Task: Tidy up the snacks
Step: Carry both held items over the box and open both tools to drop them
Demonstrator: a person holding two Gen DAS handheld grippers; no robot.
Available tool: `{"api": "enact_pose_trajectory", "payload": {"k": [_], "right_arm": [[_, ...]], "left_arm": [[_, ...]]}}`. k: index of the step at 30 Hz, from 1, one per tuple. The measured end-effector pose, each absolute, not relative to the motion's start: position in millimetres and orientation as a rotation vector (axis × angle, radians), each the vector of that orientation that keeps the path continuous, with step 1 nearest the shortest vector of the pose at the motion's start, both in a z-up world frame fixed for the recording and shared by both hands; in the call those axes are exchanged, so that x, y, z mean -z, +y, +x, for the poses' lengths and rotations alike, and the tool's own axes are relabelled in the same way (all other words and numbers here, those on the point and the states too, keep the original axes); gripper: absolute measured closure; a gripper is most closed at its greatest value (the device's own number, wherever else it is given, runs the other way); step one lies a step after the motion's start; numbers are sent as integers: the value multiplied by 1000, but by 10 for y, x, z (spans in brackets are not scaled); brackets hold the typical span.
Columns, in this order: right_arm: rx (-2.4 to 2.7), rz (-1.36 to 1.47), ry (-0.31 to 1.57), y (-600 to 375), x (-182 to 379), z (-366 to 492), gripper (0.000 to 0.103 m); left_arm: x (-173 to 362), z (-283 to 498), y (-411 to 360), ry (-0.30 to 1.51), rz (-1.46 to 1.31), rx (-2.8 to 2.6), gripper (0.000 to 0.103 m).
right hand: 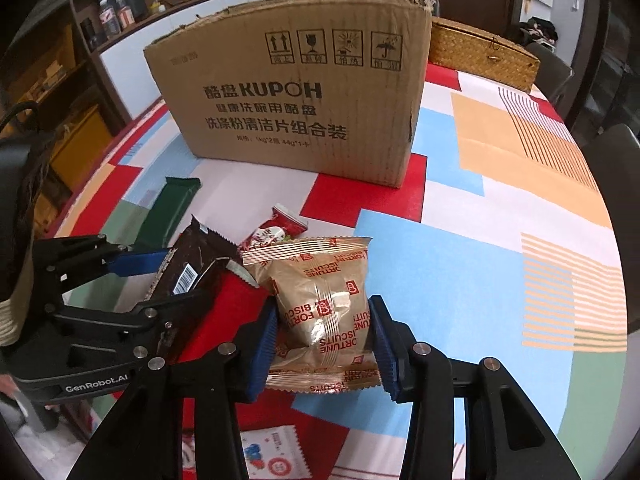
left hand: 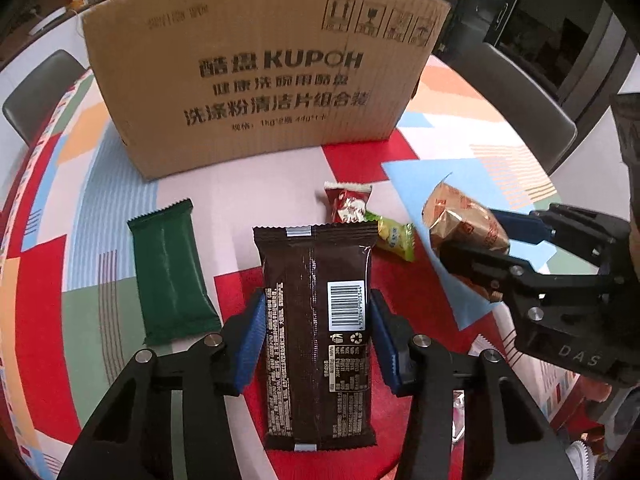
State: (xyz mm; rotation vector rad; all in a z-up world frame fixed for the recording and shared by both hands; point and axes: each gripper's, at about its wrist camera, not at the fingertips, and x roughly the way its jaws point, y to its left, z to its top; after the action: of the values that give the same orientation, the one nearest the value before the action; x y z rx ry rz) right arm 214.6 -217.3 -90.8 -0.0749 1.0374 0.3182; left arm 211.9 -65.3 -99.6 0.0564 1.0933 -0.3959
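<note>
My left gripper [left hand: 318,320] is shut on a dark brown snack pack [left hand: 316,320], barcode side up, its blue pads pressing both long edges. The right wrist view shows that pack [right hand: 192,264] tilted in the left gripper [right hand: 180,280], off the table. My right gripper [right hand: 324,332] is shut on a gold biscuit pack [right hand: 320,300]. From the left wrist view this pack [left hand: 464,220] hangs above the cloth in the right gripper [left hand: 476,236]. A tall cardboard box [left hand: 260,80] [right hand: 288,100] stands beyond both grippers.
On the patterned tablecloth [right hand: 460,280] lie a green pack [left hand: 170,272], a small red pack [left hand: 348,204] and a yellow-green candy [left hand: 394,236]. A white printed packet [right hand: 276,452] lies near the front edge. A woven basket [right hand: 480,56] sits behind the box; chairs [left hand: 520,96] surround the table.
</note>
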Motion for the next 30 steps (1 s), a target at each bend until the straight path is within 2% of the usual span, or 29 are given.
{"api": "enact_pose_trajectory", "payload": {"k": [30], "right_arm": [[-291,-10,792,-1972,138,2035,58]], "left_arm": [[11,1914,-293,797,10,366,55]]}}
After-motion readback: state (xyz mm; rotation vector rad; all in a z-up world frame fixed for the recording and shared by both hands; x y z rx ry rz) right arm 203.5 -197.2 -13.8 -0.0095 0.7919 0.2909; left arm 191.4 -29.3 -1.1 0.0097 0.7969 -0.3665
